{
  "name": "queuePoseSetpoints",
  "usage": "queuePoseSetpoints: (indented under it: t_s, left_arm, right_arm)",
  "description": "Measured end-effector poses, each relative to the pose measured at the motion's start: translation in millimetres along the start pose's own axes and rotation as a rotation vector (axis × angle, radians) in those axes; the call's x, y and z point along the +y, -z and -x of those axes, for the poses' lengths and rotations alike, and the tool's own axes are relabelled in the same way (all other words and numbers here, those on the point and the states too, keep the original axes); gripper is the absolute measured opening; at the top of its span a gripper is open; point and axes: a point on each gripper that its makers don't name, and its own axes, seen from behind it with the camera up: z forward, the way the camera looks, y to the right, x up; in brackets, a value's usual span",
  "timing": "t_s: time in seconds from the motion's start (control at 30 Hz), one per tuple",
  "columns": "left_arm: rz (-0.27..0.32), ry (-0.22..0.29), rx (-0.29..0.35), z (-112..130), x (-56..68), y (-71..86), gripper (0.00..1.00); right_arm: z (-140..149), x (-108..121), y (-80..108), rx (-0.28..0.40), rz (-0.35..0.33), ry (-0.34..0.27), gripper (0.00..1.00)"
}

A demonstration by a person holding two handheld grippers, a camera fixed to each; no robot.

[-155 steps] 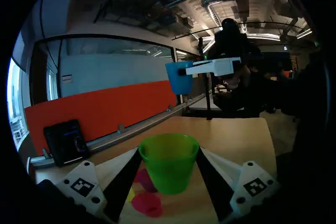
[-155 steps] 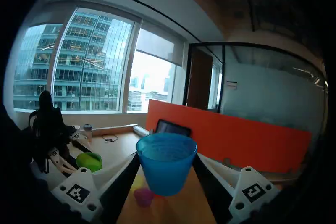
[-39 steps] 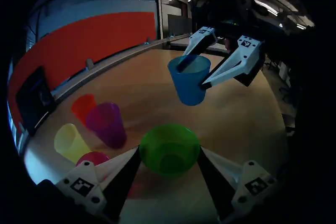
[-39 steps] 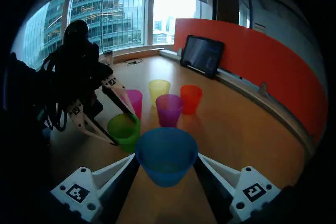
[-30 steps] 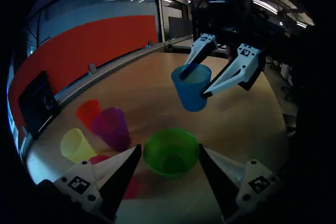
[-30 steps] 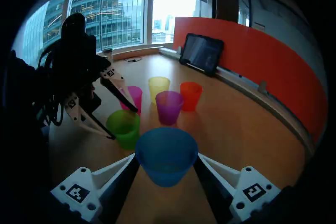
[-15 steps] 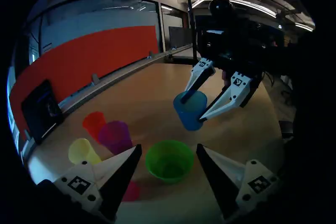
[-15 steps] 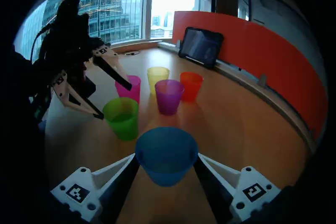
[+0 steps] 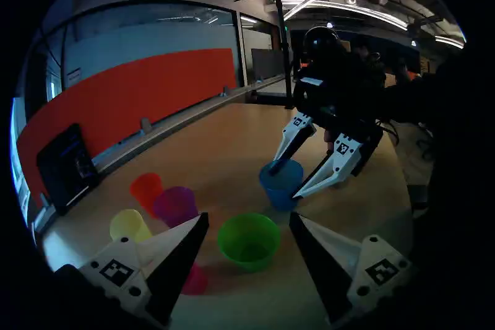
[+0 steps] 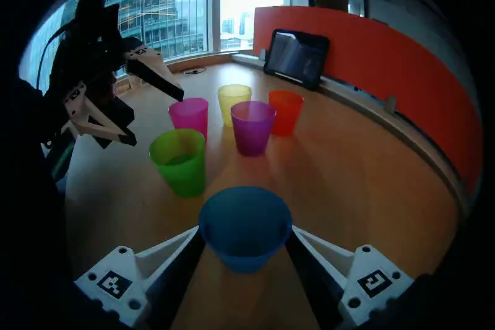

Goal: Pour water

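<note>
Clamps right hand-held gripper (image 10: 245,230) on translucent blue plastic cup (image 10: 245,249), low at middle of wooden desk (image 10: 346,163), just beside translucent green plastic cup (image 10: 179,166). Holds left hand-held gripper (image 9: 246,217) wide, empty. Probably light, thin-walled, squeezable: calls for gentle mid-wall hold.

The wooden table (image 10: 346,163) spreads across the right gripper view. Left of centre stand a green cup (image 10: 179,161), pink cup (image 10: 189,116), yellow cup (image 10: 234,102), purple cup (image 10: 252,127) and orange cup (image 10: 285,111); a tablet (image 10: 296,51) sits at upper centre.
</note>
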Motion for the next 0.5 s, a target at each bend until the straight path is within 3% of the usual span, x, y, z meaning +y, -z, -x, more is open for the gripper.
queuePoseSetpoints:
  t_s: [0.27, 0.4, 0.5]
  left_arm:
    - [-0.004, 0.002, 0.008, -3.3, 1.0, 2.8, 0.97]
    - [-0.009, 0.006, 0.009, -3.1, 1.1, 3.9, 0.97]
    - [-0.016, 0.012, 0.012, -3.2, 0.4, 5.8, 0.97]
  right_arm:
    - [3.8, 0.9, 0.9, -0.005, 0.009, -0.009, 0.92]
    - [5.3, 2.0, 3.2, -0.007, 0.017, -0.014, 1.0]
    - [6.4, 2.2, 6.3, -0.011, 0.022, -0.022, 1.0]
